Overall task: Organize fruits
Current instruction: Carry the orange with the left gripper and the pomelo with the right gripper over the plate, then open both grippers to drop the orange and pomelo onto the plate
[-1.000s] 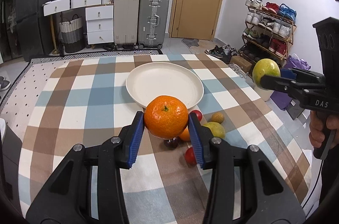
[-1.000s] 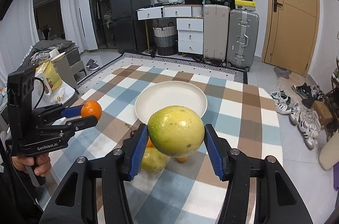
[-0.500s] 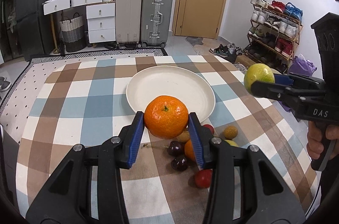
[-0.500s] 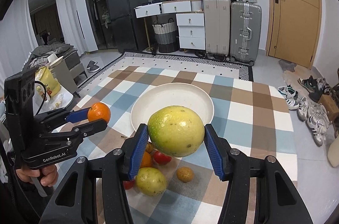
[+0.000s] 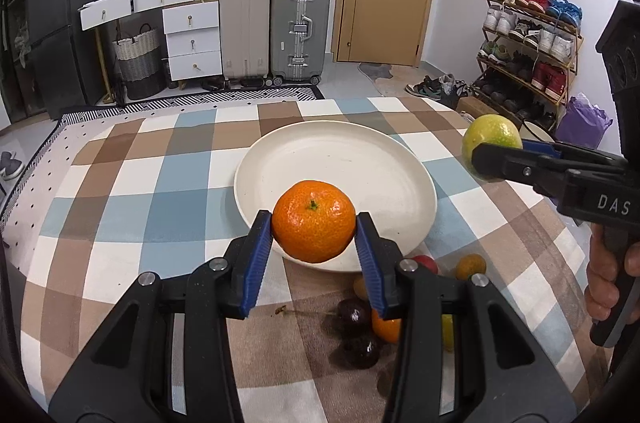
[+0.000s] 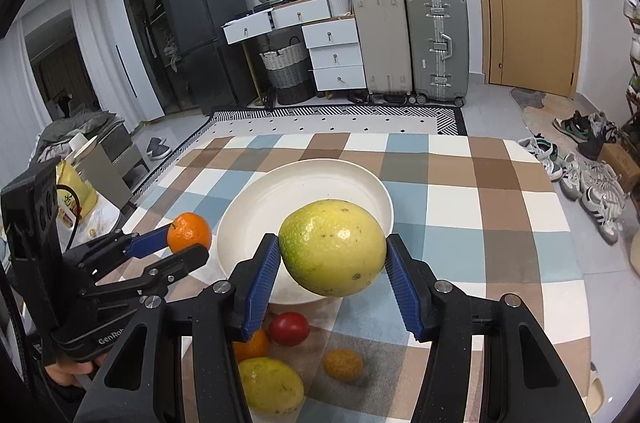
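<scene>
My left gripper [image 5: 314,245] is shut on an orange mandarin [image 5: 314,221] and holds it above the near rim of the empty white plate [image 5: 340,159]. My right gripper [image 6: 332,271] is shut on a large yellow-green fruit [image 6: 332,247] above the plate's near edge [image 6: 304,183]. In the left wrist view the green fruit [image 5: 491,139] hangs right of the plate. In the right wrist view the mandarin [image 6: 189,231] sits left of the plate. Loose fruits lie on the checked cloth in front of the plate.
On the cloth lie a red fruit [image 6: 289,328], a small orange one [image 6: 343,364], a yellow-green one [image 6: 270,385], and dark plums [image 5: 354,315]. Suitcases [image 5: 300,27], drawers and a basket stand beyond the table; a shoe rack [image 5: 528,39] is at right.
Both grippers have moved forward toward the plate with their fruits still held. The loose fruits now lie nearer and lower in both views.
</scene>
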Tool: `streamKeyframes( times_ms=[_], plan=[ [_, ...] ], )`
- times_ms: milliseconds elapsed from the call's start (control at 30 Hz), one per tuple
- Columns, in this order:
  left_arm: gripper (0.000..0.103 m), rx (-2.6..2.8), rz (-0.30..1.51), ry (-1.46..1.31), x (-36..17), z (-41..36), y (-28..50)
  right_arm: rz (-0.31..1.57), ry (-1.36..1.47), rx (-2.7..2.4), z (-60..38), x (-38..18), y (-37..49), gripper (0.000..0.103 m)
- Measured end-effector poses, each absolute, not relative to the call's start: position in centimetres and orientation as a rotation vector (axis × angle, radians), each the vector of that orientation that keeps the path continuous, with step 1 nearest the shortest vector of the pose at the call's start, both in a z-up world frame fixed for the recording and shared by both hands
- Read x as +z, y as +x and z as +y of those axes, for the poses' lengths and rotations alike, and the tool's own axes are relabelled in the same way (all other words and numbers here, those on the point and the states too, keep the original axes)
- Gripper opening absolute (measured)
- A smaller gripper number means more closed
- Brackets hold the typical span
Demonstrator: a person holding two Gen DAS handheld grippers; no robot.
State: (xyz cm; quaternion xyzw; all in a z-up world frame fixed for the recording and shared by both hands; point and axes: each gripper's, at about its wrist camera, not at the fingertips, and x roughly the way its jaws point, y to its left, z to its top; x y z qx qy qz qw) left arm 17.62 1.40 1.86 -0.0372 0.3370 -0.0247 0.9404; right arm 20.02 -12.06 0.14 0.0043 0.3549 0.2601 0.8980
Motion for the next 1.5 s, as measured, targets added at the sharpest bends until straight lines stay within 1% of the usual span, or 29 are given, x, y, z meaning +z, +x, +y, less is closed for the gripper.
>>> streamKeyframes(
  times_ms=[333, 800, 1033, 1233, 1267, 1333, 1400, 1467, 1500],
  plan=[
    [0.039, -0.019, 0.667, -0.101, 0.5, 2.0, 19.5, 0.775, 0.0, 0.544, -9.7, -2.0, 21.2, 0.055],
    [0.039, -0.023, 0.741, -0.082, -2.5, 1.6, 21.3, 0.887, -0.039, 0.495, -7.5, -6.0, 23.4, 0.055],
    [0.039, -0.036, 0.755, -0.06, -3.1, 1.0, 21.8, 0.894, -0.031, 0.491, -7.1, -6.1, 23.9, 0.055],
    [0.039, -0.033, 0.739, -0.078, -2.7, 1.3, 21.5, 0.872, -0.018, 0.501, -7.5, -5.1, 23.7, 0.055],
    [0.039, -0.032, 0.737, -0.081, -2.5, 1.3, 21.2, 0.87, -0.023, 0.498, -7.5, -5.0, 23.6, 0.056],
    [0.04, -0.029, 0.738, -0.091, -2.4, 1.6, 21.1, 0.863, -0.027, 0.492, -7.9, -4.8, 23.4, 0.061],
    [0.041, -0.025, 0.738, -0.094, -2.3, 1.7, 21.0, 0.854, -0.017, 0.489, -8.4, -4.5, 23.0, 0.068],
    [0.047, -0.018, 0.733, -0.095, -2.1, 1.9, 20.7, 0.844, -0.016, 0.489, -8.8, -4.2, 22.6, 0.073],
    [0.055, -0.016, 0.728, -0.099, -2.0, 2.0, 20.5, 0.839, -0.016, 0.489, -9.0, -4.1, 22.4, 0.076]
  ],
)
